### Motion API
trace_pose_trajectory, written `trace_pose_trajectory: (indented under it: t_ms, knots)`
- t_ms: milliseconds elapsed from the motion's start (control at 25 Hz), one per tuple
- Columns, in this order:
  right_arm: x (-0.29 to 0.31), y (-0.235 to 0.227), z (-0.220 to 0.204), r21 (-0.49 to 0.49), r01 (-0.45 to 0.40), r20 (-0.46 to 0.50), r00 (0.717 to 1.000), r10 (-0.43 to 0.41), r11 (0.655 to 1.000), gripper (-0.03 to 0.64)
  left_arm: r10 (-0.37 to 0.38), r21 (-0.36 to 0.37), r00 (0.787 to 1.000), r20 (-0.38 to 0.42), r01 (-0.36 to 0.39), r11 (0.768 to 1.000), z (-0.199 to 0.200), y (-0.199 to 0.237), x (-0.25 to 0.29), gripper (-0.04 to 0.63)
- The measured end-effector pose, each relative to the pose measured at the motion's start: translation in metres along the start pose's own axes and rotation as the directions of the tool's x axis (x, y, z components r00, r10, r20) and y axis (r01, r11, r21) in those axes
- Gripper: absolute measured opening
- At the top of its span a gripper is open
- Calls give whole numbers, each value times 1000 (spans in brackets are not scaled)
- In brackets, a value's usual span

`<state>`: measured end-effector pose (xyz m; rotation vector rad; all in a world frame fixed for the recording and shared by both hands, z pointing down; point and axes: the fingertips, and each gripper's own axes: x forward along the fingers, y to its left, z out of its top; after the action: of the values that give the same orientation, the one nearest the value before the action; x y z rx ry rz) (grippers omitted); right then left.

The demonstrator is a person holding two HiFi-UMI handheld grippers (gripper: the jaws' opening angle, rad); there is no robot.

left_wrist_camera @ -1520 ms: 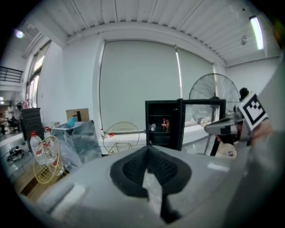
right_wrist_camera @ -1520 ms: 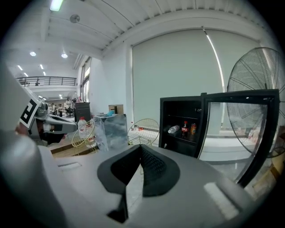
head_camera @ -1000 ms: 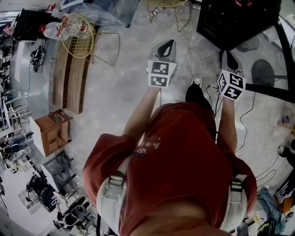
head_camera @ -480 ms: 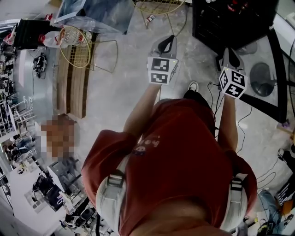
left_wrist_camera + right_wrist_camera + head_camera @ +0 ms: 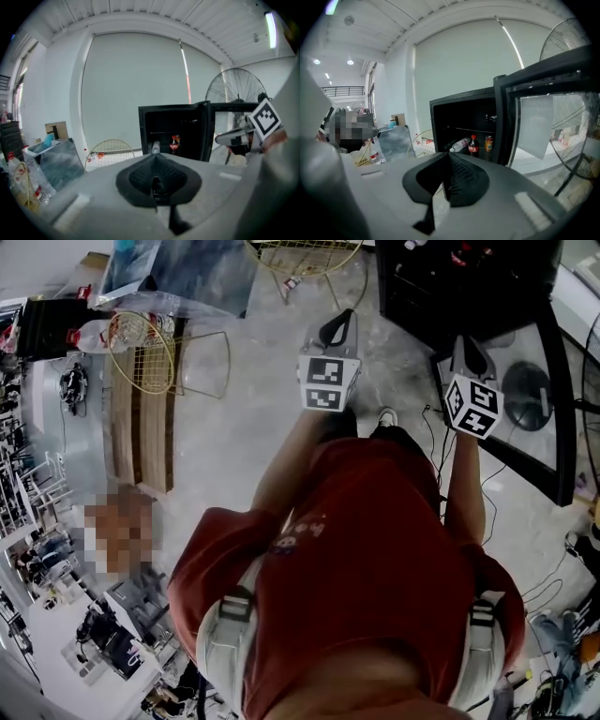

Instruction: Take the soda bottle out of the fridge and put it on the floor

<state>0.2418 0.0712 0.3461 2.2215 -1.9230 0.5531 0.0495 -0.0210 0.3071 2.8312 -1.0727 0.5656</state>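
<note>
A person in a red shirt (image 5: 366,559) stands on a pale concrete floor (image 5: 253,427), seen from above, facing an open black fridge (image 5: 450,287).

Well to the left of the fridge, a yellow wire basket (image 5: 141,343) sits on the floor. The left gripper (image 5: 338,331) is held out short of the fridge and just left of its opening. Its fingers are pressed together with nothing between them.

On the shelf inside the fridge, a clear bottle (image 5: 461,144) lies on its side at the left. The soda bottle (image 5: 473,146), dark with a red cap and label, stands upright just beside it in the middle. A can (image 5: 489,143) stands to its right.

The right gripper (image 5: 467,354) points at the opening from near the fridge's right side. Its fingers are also pressed together and empty. The fridge door (image 5: 502,117) stands open at the right, and a standing fan (image 5: 236,89) is beyond it.

The bottle is not yet reached, and several things could go wrong. With both pairs of fingers closed, a reach would only push the bottle over rather than grip it. The lying bottle appears to be close against the soda bottle, so lifting carelessly could set it rolling out. The can could be knocked over as well. The right gripper could also strike the open door's edge.
</note>
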Motion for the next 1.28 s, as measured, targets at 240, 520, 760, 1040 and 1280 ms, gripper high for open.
trace_pose_trajectory:
  t_ms: [240,520,760,1040,1280]
  knots:
    - [23,15,7,-1,66,10,998,-66,998,0,-65,0,998,16,66,998,-1,28,21,0]
    - [56,39,32,19,211,47,976,-212,977,0,-190,54,981,38,187,981,15,81,61,0]
    - [75,56,51,52,328,67,941,-331,943,0,-288,72,957,29,286,956,24,117,92,0]
    - [93,48,42,61,363,62,928,-367,930,0,-337,97,941,22,334,938,13,118,126,0]
    - [95,28,46,54,333,82,938,-336,942,0,-306,73,951,33,303,950,18,100,130,0]
